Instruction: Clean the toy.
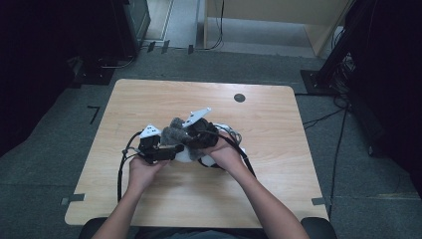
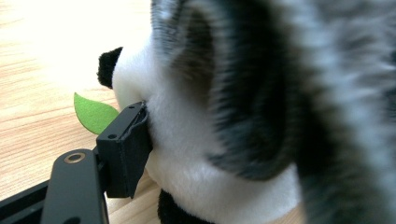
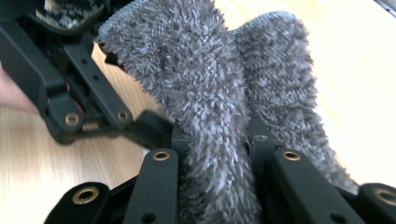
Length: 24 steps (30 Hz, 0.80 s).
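Grey fuzzy cloth (image 3: 219, 116) fills the space between your right gripper's (image 3: 217, 154) jaws, which are clamped tight on a fold of it; your left gripper (image 2: 135, 140) has one black pad pressed into the white belly of the plush panda (image 2: 196, 140), so it looks to be gripping the toy, though the far jaw is hidden behind the fur; a green felt leaf (image 2: 93, 112) pokes out at about 9 o'clock of that pad. From above, both grippers meet just below the middle of the wooden table (image 1: 149, 99), the left gripper (image 1: 166, 154) at 9 o'clock of the bundle and the right gripper (image 1: 191, 139) at 3 o'clock, hands close together. Judging by this, the cloth is draped over the panda but not yet wrapped or pulled free; you have both things secured, and the actual pulling or covering remains ahead.
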Motion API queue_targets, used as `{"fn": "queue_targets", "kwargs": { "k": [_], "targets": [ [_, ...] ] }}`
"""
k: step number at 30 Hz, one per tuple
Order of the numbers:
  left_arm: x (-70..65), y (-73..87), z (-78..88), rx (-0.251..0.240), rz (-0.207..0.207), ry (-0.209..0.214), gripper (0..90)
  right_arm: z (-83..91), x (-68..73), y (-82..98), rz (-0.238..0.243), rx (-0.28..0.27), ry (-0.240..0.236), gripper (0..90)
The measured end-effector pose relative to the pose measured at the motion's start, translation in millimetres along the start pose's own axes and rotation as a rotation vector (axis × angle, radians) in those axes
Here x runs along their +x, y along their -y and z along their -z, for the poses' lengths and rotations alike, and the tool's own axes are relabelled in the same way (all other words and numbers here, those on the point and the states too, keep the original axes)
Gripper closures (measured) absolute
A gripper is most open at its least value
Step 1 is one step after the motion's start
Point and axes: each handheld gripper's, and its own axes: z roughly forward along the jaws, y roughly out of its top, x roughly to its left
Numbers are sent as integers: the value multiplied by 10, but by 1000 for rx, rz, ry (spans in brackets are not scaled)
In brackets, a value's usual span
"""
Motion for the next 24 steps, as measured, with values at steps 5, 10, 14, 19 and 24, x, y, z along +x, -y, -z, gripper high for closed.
{"fn": "queue_targets", "kwargs": {
  "k": [5, 10, 14, 19, 24],
  "targets": [
    [-8, -3, 2, 1, -6, -4, 248, 106, -14, 80, 5, 21, 1, 723],
    [-9, -5, 2, -5, -6, -2, 251, 256, -63, 206, -14, 22, -16, 723],
    [-5, -5, 1, -5, -2, 0, 252, 389, -87, 301, -23, 12, -12, 723],
    [-5, -5, 4, -6, -1, 0, 251, 523, -118, 387, -33, 1, -6, 723],
    [0, -6, 4, -8, 3, 5, 253, 677, -176, 504, -57, -15, 12, 723]
  ]
}}
